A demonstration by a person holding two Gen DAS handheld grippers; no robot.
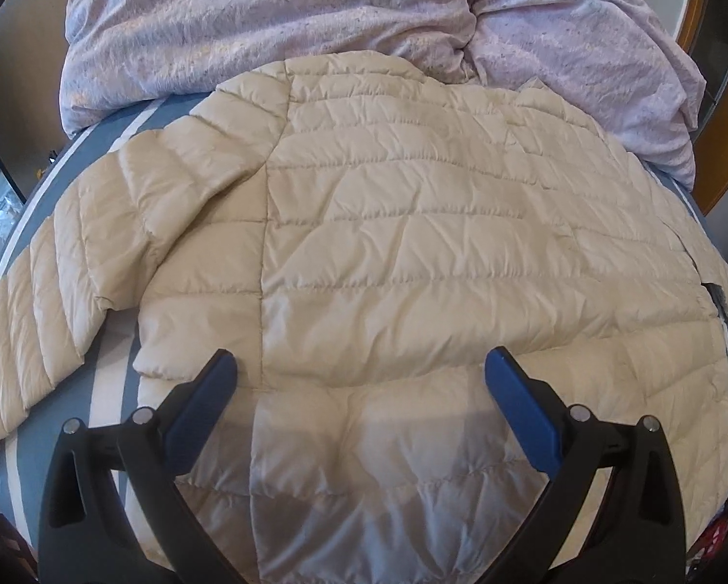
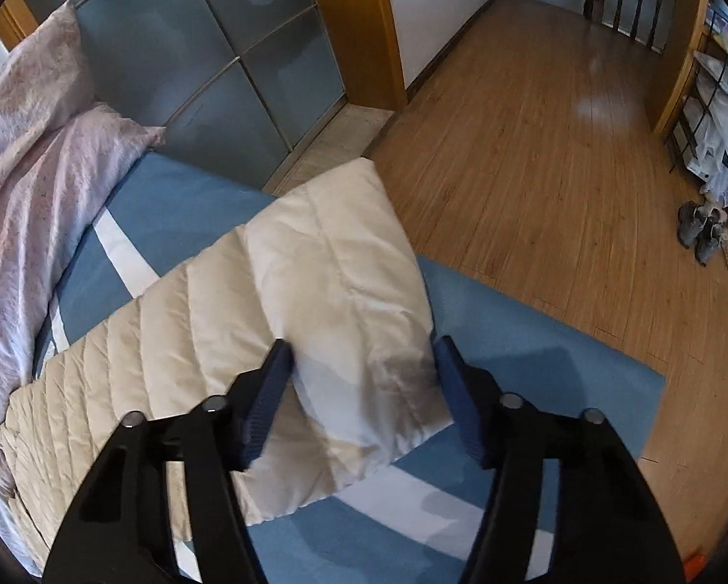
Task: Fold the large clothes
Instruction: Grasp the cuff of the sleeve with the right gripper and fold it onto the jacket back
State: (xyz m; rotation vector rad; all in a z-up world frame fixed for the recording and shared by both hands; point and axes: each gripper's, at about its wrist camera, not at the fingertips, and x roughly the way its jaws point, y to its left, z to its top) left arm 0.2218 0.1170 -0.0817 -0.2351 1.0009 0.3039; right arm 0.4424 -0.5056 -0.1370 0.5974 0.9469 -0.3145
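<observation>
A cream quilted puffer jacket lies spread flat on the bed, with one sleeve stretched out to the left. My left gripper hovers over the jacket's near part with its blue fingers wide apart and nothing between them. In the right wrist view the jacket's other sleeve lies across the blue sheet, pointing toward the bed's edge. My right gripper straddles that sleeve near its cuff end, one blue finger at each edge of it. The fabric between the fingers looks flat and unsqueezed.
The bed has a blue sheet with white stripes. A crumpled lilac duvet is heaped at the far end behind the jacket. Beyond the bed's edge are wooden floor, frosted sliding doors, shoes and a cluttered rack.
</observation>
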